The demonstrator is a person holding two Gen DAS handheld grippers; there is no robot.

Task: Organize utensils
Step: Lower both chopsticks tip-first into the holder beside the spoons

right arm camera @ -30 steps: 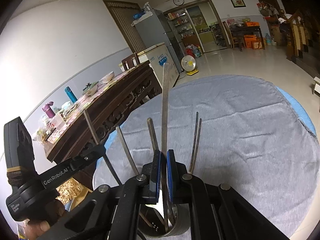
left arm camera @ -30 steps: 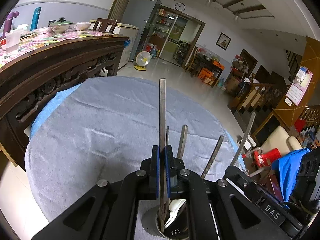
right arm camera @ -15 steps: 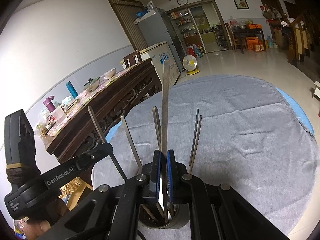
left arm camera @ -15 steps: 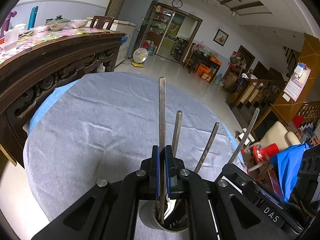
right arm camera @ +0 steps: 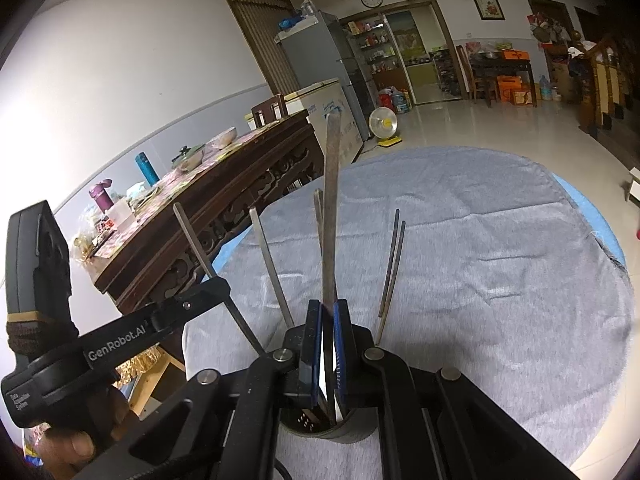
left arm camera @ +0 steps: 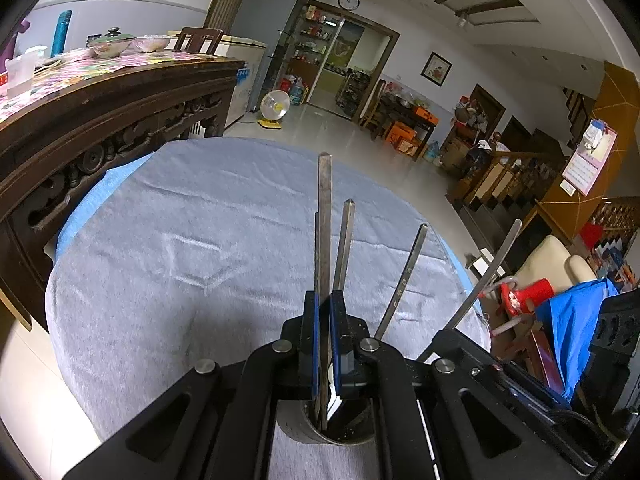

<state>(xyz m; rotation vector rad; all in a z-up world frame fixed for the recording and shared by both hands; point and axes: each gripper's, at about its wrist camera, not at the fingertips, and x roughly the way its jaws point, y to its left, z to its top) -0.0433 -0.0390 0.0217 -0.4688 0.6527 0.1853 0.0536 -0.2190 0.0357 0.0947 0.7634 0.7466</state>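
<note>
A metal utensil holder stands on the grey cloth right under both grippers; it also shows in the right wrist view. Several flat metal utensil handles stick up out of it. My left gripper is shut on one upright metal handle whose lower end is in the holder. My right gripper is shut on another upright handle that also reaches into the holder. A pair of chopsticks leans at the right side. The left gripper's body appears at left in the right wrist view.
The round table under the grey cloth has a blue edge. A dark carved wooden table with bowls and bottles stands close on the left. A cream chair and red item lie beyond the right edge.
Both grippers have dropped lower with their handles, so the held utensils sit deeper in the holder. The other handles in the holder have shifted slightly.
</note>
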